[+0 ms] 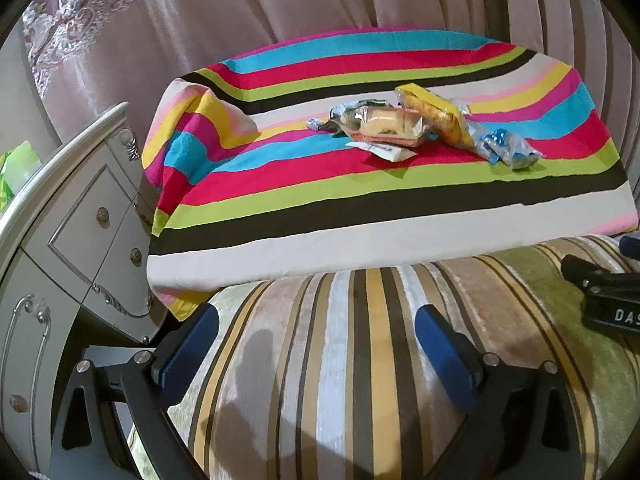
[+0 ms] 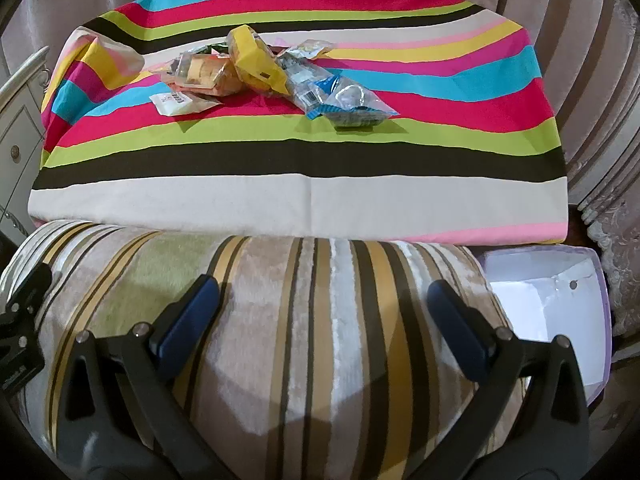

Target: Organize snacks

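A pile of wrapped snacks lies on the striped cloth [image 1: 360, 200] over the table. It holds a clear pack of cake [image 1: 390, 126] [image 2: 208, 72], a yellow packet [image 1: 434, 114] [image 2: 256, 60], a blue and clear packet [image 1: 508, 148] [image 2: 340, 100], a white sachet [image 1: 390, 152] [image 2: 176, 103] and a small wrapped candy [image 1: 315, 123]. My left gripper [image 1: 316, 340] is open and empty, well short of the table, above a striped cushion. My right gripper [image 2: 324, 312] is open and empty too, also above the cushion [image 2: 312, 340].
A white box with lilac walls [image 2: 552, 304] stands open at the lower right, beside the cushion. A white cabinet with drawers [image 1: 80, 240] stands to the left of the table. Pink curtains [image 1: 240, 20] hang behind the table. The right gripper's body [image 1: 612, 300] shows at the left view's right edge.
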Available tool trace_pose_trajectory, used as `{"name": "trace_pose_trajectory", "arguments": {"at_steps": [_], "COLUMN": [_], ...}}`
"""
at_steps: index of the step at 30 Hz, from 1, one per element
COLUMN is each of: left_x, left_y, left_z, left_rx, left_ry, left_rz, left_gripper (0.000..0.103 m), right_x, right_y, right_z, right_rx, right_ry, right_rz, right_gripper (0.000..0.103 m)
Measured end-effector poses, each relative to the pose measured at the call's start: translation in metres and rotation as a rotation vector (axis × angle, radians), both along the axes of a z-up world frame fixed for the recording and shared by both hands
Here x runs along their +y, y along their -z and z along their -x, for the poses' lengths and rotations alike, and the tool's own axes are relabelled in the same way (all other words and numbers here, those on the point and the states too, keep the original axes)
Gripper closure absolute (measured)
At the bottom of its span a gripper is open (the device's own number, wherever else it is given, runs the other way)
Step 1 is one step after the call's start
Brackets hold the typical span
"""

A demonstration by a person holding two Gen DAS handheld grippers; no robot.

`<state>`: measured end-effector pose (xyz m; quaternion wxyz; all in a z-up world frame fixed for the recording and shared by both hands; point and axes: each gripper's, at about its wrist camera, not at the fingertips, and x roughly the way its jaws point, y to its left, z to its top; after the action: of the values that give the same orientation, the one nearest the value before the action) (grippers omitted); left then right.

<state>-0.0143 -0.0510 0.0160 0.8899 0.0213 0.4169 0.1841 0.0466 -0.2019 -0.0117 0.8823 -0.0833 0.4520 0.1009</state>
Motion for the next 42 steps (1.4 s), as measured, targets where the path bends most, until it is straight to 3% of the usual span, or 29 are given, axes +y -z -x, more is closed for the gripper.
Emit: {"name": "trace_pose_trajectory", "arguments": {"at_steps": [6,10,15,19,22,25,27,36,42], "left_x": [-0.003,-0.003,0.012,0.024,0.035,0.044,0.048,0.03,0.024], "left_y": [-0.002,-0.004,-0.013,-0.028,-0.029,-0.023,-0.021,-0.028,-0.008], "left_z": [0.002,0.0,-0.015,-0.049,-0.092,-0.129,-0.155,-0.243,-0.294], "left_rx": [-0.002,-0.001,-0.024,-0.081,-0.066,-0.03,-0.02,-0.048,0.024], "left_ry": [-0.001,0.003,0.022,0.049,0.093,0.112,0.117,0.205,0.177], "left_rz": [-0.012,-0.01,0.086,0.127,0.221,0.31,0.36,0.553,0.6], "left_gripper": [0.004,0.004,0.007,0.008,0.009,0.022,0.028,0.029,0.029], "right_x": [-0.003,-0.014,-0.018,-0.017,-0.012,-0.009,-0.008,0.012,0.023], "right_y": [-0.003,-0.002,-0.012,-0.039,-0.046,-0.046,-0.043,-0.017,-0.001], "right_z": [0.002,-0.005,-0.005,-0.023,-0.054,-0.088,-0.11,-0.188,-0.214], "right_rx": [0.018,0.069,0.045,-0.042,-0.062,-0.044,-0.044,-0.012,-0.005], "right_ry": [0.006,0.0,-0.022,-0.051,-0.053,-0.057,-0.052,-0.062,-0.098], "right_rz": [-0.016,-0.089,-0.112,-0.161,-0.175,-0.197,-0.2,-0.138,-0.073], "right_gripper": [0.0,0.0,0.0,0.0,0.0,0.0,0.0,0.0,0.0]}}
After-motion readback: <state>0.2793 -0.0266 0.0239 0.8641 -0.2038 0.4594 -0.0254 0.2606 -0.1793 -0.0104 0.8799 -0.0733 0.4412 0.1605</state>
